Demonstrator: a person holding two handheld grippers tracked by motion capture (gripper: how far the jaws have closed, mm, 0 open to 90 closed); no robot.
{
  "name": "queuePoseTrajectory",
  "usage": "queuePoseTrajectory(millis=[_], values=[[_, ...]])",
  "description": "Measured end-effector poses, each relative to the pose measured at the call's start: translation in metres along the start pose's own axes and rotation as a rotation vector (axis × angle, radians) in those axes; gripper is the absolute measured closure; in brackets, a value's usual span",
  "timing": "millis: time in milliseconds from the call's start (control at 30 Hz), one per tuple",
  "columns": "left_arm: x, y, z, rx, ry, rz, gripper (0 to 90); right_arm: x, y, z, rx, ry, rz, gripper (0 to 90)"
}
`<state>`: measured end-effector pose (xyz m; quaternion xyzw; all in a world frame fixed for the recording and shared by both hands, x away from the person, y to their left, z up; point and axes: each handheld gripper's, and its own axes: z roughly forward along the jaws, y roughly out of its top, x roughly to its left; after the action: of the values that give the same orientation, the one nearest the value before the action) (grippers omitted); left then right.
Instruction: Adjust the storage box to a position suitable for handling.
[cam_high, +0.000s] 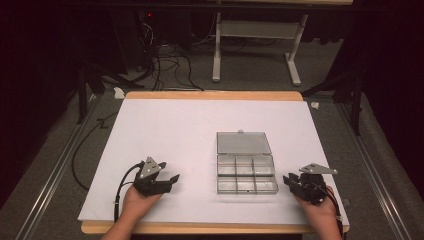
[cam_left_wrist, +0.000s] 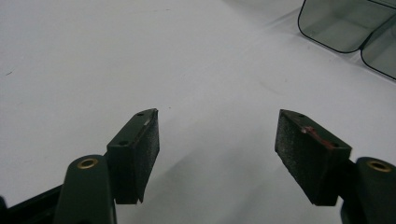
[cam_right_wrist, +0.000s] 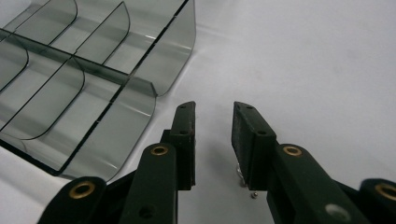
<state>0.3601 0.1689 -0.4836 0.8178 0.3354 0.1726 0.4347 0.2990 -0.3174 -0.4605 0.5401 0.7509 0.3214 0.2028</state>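
Observation:
A clear plastic organiser box (cam_high: 246, 173) with several compartments lies on the white table cover, its lid (cam_high: 243, 142) folded back flat behind it. The compartments look empty. My left gripper (cam_high: 171, 180) rests near the front edge, left of the box, and is open; its pads (cam_left_wrist: 142, 149) stand wide apart over bare white surface, with a corner of the box (cam_left_wrist: 343, 25) far off at upper right. My right gripper (cam_high: 288, 179) sits just right of the box and is open with a narrow gap (cam_right_wrist: 213, 107) and nothing between the pads. Tiny silvery bits (cam_right_wrist: 253, 194) lie under its right jaw, beside the box wall (cam_right_wrist: 116, 126).
The white cover (cam_high: 165, 125) spreads over a wooden table whose edge (cam_high: 210, 95) shows at the back. Cables (cam_high: 165, 62) and a white desk frame (cam_high: 255, 45) stand on the floor beyond. A black cable (cam_high: 120, 187) trails from the left gripper.

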Motion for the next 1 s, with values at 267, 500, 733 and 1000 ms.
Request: queuePoseTrajectory(millis=[267, 500, 733, 1000], values=[[0.000, 0.000, 0.001, 0.006, -0.002, 0.000, 31.1, 0.002, 0.009, 0.000, 0.056, 0.013, -0.011, 70.0], [0.000, 0.000, 0.000, 0.007, 0.001, 0.006, 30.8, 0.000, 0.016, -0.002, 0.092, 0.023, -0.023, 68.8], [0.000, 0.000, 0.000, 0.008, -0.002, 0.007, 30.8, 0.001, 0.016, -0.001, 0.135, 0.029, -0.037, 68.9], [0.000, 0.002, 0.003, 0.035, -0.010, 0.015, 31.1, 0.004, 0.015, -0.001, 0.179, 0.026, -0.059, 68.8]])
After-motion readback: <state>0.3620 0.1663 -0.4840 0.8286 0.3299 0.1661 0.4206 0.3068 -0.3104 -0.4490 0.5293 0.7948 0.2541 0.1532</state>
